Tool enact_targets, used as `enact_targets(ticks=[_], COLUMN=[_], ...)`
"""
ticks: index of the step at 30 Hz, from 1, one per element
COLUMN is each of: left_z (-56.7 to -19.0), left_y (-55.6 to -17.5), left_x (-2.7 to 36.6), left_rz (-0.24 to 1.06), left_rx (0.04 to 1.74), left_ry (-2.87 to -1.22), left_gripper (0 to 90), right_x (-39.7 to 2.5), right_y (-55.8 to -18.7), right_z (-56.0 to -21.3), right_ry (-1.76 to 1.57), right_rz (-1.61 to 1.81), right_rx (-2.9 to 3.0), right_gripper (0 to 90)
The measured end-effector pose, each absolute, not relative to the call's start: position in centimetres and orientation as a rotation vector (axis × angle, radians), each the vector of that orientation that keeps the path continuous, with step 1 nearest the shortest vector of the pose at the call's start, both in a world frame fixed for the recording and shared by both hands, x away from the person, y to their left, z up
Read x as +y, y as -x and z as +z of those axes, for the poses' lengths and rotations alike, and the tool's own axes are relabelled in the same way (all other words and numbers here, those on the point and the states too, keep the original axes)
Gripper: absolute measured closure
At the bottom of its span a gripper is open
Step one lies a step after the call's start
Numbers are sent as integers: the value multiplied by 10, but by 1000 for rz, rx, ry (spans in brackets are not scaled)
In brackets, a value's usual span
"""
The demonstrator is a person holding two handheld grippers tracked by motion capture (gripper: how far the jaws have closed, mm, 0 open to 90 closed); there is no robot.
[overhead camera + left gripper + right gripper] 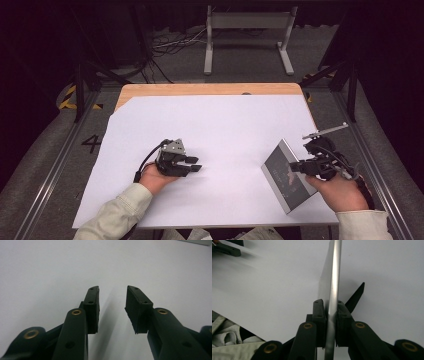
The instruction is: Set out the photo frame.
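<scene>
A flat rectangular slab (286,176) with a silver rim and a dark face stands tilted at the table's right front, one long edge on the white sheet (220,125). My right gripper (296,167) is shut on its upper right edge. In the right gripper view the thin silver edge (334,272) runs upright between the pads (319,308), with the right gripper (329,303) clamped on it. To the left of the middle, my left gripper (197,164) lies low over the sheet and points right. Its jaws stand open with nothing between them, as the left gripper view shows (112,293).
The white sheet covers most of a wooden table (200,89). Beyond the far edge stand a grey metal frame (248,37) and floor cables (170,45). Metal rails (52,170) run along both sides. A pale sleeve (229,347) lies under the right hand.
</scene>
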State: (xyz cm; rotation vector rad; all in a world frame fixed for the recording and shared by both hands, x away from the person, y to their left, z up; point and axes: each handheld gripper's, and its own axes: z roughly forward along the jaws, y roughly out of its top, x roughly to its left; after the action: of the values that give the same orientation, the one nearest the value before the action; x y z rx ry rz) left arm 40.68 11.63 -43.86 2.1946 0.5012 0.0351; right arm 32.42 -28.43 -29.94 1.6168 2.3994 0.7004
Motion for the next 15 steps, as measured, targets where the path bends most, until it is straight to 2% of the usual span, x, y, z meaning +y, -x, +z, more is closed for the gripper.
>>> enact_targets(ticks=[15], left_z=[-438], left_y=[-399], left_x=[136], left_rz=[47], left_rx=[554], left_ry=[-2169], left_gripper=[640], right_x=[-270], right_y=[-335], right_z=[-290], right_ry=[-1478], right_rz=[705], right_rx=[2486], right_gripper=[834])
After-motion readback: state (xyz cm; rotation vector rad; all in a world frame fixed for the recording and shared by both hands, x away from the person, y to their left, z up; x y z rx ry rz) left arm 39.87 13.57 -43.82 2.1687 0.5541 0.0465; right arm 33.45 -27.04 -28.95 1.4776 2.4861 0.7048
